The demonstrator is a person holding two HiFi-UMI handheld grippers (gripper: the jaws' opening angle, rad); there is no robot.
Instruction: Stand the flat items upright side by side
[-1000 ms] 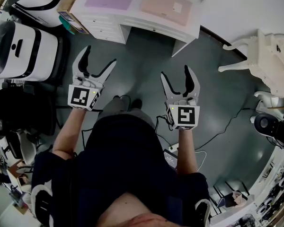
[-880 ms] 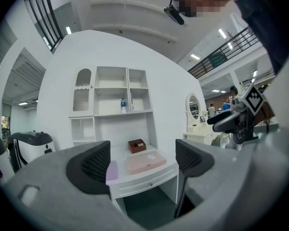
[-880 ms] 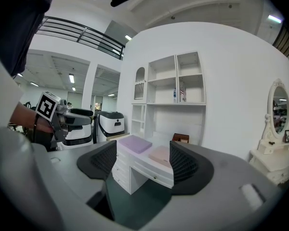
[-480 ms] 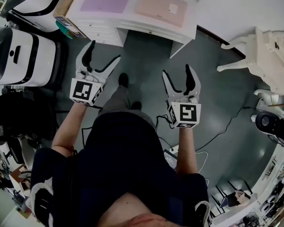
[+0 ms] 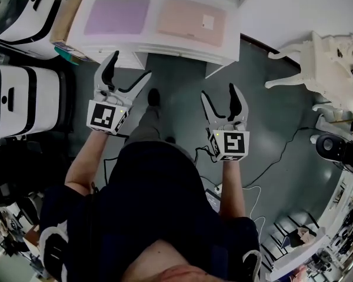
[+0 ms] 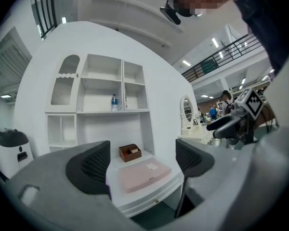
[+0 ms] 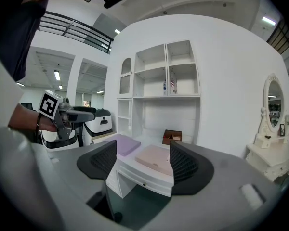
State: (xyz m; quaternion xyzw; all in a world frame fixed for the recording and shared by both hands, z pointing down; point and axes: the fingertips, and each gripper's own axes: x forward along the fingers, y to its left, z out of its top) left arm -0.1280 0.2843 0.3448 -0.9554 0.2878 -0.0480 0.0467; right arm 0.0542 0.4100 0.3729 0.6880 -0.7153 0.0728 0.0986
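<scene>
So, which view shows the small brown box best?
The left gripper view: the brown box shows whole and nearest, framed between the jaws. Head view crops it at the top edge; right gripper view shows it small and far.

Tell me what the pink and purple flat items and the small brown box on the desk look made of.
Pink item: matte, even surface with rounded edges and a small white label; maybe foam or a padded cover. Purple item: same matte look, likely the same. Brown box: dull brown, open, with dividers; probably wood or card.
</scene>
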